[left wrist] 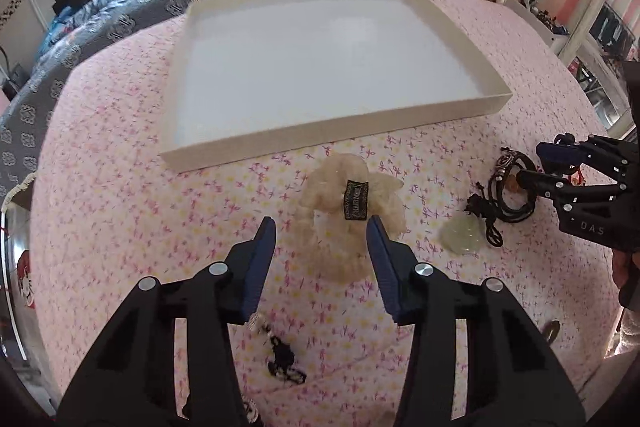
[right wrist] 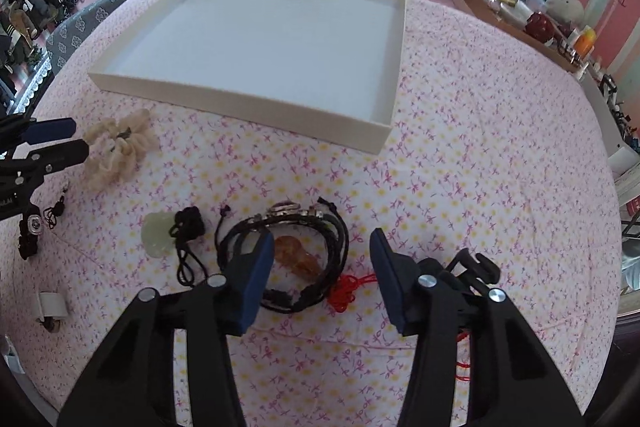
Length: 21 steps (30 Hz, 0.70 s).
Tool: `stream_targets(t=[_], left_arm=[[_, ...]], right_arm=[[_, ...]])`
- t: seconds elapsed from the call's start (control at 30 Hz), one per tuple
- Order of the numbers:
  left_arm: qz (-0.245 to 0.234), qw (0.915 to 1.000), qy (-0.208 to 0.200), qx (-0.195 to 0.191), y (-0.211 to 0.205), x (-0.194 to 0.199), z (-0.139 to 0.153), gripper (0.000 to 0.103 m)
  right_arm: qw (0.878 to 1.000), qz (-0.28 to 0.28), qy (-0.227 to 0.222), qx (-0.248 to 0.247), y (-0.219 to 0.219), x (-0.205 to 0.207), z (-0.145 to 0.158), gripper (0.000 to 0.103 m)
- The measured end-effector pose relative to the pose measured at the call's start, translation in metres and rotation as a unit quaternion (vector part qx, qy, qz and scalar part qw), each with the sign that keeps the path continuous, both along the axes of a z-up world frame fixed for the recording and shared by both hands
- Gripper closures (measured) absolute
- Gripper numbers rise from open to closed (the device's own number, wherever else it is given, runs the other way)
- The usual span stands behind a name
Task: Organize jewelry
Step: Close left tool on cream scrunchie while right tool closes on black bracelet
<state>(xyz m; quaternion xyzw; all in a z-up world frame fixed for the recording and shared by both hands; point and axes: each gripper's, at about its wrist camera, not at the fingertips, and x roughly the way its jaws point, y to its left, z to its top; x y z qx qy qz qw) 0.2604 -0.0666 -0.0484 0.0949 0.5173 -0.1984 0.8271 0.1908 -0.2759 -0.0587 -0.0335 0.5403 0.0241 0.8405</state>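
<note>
Two handheld grippers reach down toward jewelry scattered on a pink floral bedspread, in front of an empty white tray.

In the left wrist view, the left gripper (left wrist: 322, 231) hangs over a cream ruffled scrunchie (left wrist: 350, 211) with jaws partly open on either side of it, pads not pressing, nothing held. The right gripper (right wrist: 322, 243) is likewise partly open and empty, poised over a coil of black cord bracelets (right wrist: 288, 259) ringing an amber pendant (right wrist: 300, 257), a red knotted cord (right wrist: 348, 289) at 4 o'clock. A pale green jade pendant (right wrist: 156, 233) lies at 9 o'clock of the coil. The white tray (right wrist: 240, 107), at 12 o'clock, sits close, likely so each piece needs only a short carry.
</note>
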Motion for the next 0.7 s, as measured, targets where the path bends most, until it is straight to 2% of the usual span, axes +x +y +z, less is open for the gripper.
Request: stream_targets(t=[0.1, 0.17, 0.27, 0.33, 0.4, 0.5, 0.7], left_arm=[[-0.006, 0.9999, 0.011, 0.006, -0.003, 0.004, -0.009, 0.060], [-0.012, 0.9998, 0.015, 0.008, -0.005, 0.006, -0.013, 0.067], [-0.014, 0.9996, 0.020, 0.014, -0.006, 0.011, -0.019, 0.085], [-0.017, 0.9993, 0.033, 0.008, -0.006, 0.013, -0.023, 0.090], [-0.019, 0.9993, 0.032, 0.009, -0.005, 0.013, -0.025, 0.092], [-0.019, 0.9991, 0.035, 0.013, -0.004, 0.015, -0.027, 0.095], [-0.018, 0.9994, 0.024, 0.017, -0.006, 0.015, -0.025, 0.098]], right_arm=[[1.000, -0.002, 0.005, 0.003, -0.002, 0.003, -0.004, 0.060], [1.000, -0.001, 0.005, 0.010, -0.003, 0.004, -0.005, 0.062], [1.000, 0.001, 0.008, 0.017, -0.003, 0.007, -0.005, 0.070], [1.000, 0.003, 0.010, 0.025, -0.004, 0.008, -0.005, 0.072], [0.999, 0.004, 0.013, 0.035, -0.007, 0.009, -0.006, 0.074], [0.998, 0.000, 0.020, 0.052, -0.012, 0.012, -0.007, 0.083], [0.997, 0.001, 0.028, 0.068, -0.017, 0.020, -0.011, 0.091]])
